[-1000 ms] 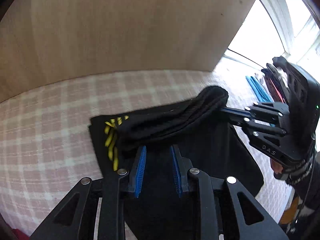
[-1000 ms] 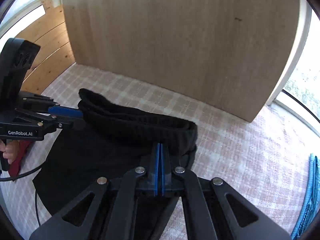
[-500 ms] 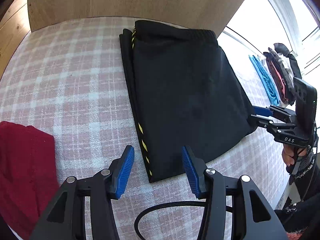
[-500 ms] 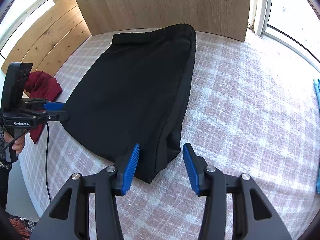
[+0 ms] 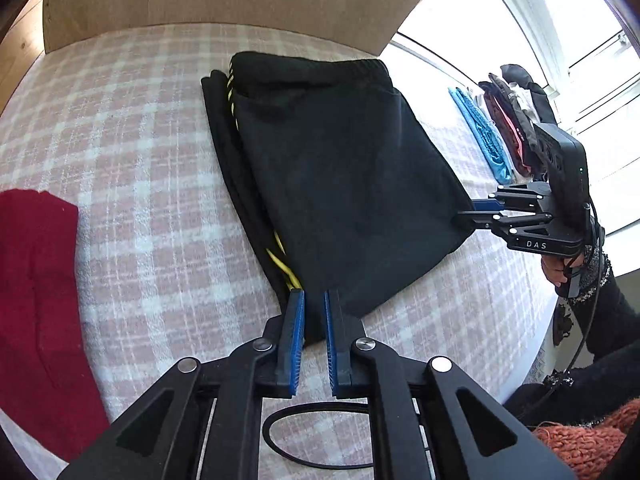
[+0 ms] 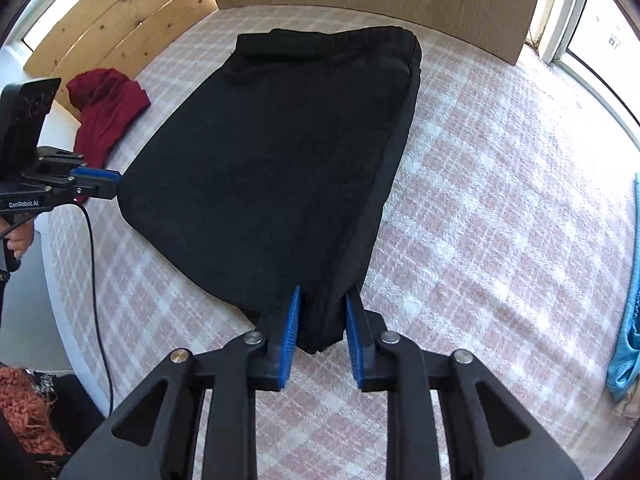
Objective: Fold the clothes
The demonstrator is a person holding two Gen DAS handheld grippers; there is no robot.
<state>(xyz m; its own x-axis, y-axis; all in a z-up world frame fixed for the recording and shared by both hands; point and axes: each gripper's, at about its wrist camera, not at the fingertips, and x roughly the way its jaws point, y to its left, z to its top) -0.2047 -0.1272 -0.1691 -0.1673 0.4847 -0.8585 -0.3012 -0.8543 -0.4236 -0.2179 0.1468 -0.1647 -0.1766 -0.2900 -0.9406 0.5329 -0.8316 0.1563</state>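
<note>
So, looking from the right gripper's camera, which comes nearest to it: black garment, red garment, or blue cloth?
1. Black garment, corner between the right gripper pads.
2. Blue cloth, at the right edge.
3. Red garment, far left by the wood panel.

Each tool was built of matte black, angular linkage arms with triangular cut-outs, joined by round silver screw heads. The left tool (image 5: 314,314) carried two narrow fingers faced with ribbed blue pads (image 5: 296,332); the right tool (image 6: 322,318) had the same blue ribbed pads (image 6: 291,332). Seen from the side, one tool body bore white lettering "DAS" and a black box-shaped block on top with a small green light; the other bore "GenRobot.AI". A thin black cable (image 6: 94,268) trailed from the left tool's handle. The person wore a black sleeve (image 5: 608,320) with a speckled cuff, and orange-red chunky knit (image 5: 588,436) showed near the body.
</note>
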